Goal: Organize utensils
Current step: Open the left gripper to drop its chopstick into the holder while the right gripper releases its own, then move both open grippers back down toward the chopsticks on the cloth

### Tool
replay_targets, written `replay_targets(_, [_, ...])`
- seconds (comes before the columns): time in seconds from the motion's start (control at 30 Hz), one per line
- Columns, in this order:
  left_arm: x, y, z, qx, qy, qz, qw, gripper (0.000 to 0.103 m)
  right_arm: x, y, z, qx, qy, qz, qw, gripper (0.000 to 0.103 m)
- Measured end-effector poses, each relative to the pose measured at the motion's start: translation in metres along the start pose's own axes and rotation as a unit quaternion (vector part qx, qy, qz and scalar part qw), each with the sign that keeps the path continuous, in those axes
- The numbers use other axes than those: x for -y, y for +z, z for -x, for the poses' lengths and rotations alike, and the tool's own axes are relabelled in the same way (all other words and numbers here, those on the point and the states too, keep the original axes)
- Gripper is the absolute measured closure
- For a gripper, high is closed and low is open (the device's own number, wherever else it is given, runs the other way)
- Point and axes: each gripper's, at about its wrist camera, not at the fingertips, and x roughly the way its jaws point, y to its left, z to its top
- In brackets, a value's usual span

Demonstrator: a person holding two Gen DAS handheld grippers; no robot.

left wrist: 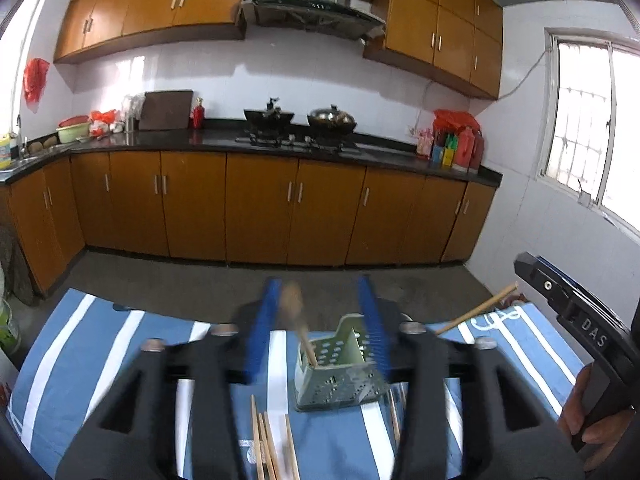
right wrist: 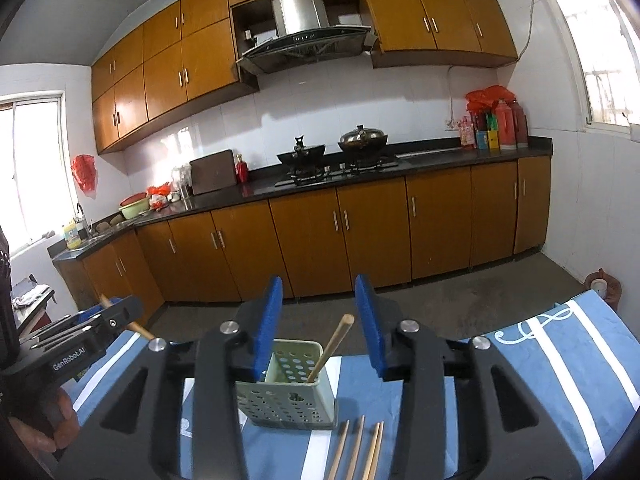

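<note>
Both my claws hang parted, gripping nothing: left gripper (left wrist: 318, 320), blurred, and right gripper (right wrist: 320, 320). Loose chopsticks (right wrist: 356, 450) lie on the striped cloth (right wrist: 560, 368) just before the green perforated holder (right wrist: 286, 392). One chopstick (right wrist: 330, 348) stands tilted inside it, seemingly leaning on the rim.
</note>
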Motion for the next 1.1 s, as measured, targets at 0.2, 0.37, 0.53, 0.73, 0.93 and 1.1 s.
replay_targets(0.2, [-0.004,0.006,0.013,0.013,0.006,0.006,0.9999,0.057,0.004,0.002,0.021,0.014,-0.002,-0.004,1.000,0.060])
replay_targets(0.37, [-0.013,0.004,0.033,0.021,0.010,0.016,0.9996,0.057,0.013,-0.010,0.053,0.023,-0.012,-0.005,1.000,0.057])
replay_targets(0.53, [-0.028,-0.019,0.056,0.013,0.029,0.018,0.9993,0.057,0.030,-0.037,0.075,0.003,-0.031,-0.015,0.999,0.056])
replay_targets(0.73, [-0.044,-0.076,0.062,-0.035,0.064,0.001,0.9973,0.057,0.048,-0.103,0.073,-0.087,-0.051,-0.029,0.994,0.057])
replay_targets(0.93, [-0.047,-0.144,0.051,-0.103,0.079,-0.012,0.9914,0.057,0.036,-0.172,0.047,-0.193,-0.044,-0.021,0.980,0.076])
replay_targets(1.1, [-0.052,-0.176,0.042,-0.146,0.071,0.010,0.9867,0.057,0.025,-0.214,0.030,-0.254,-0.037,-0.020,0.966,0.085])
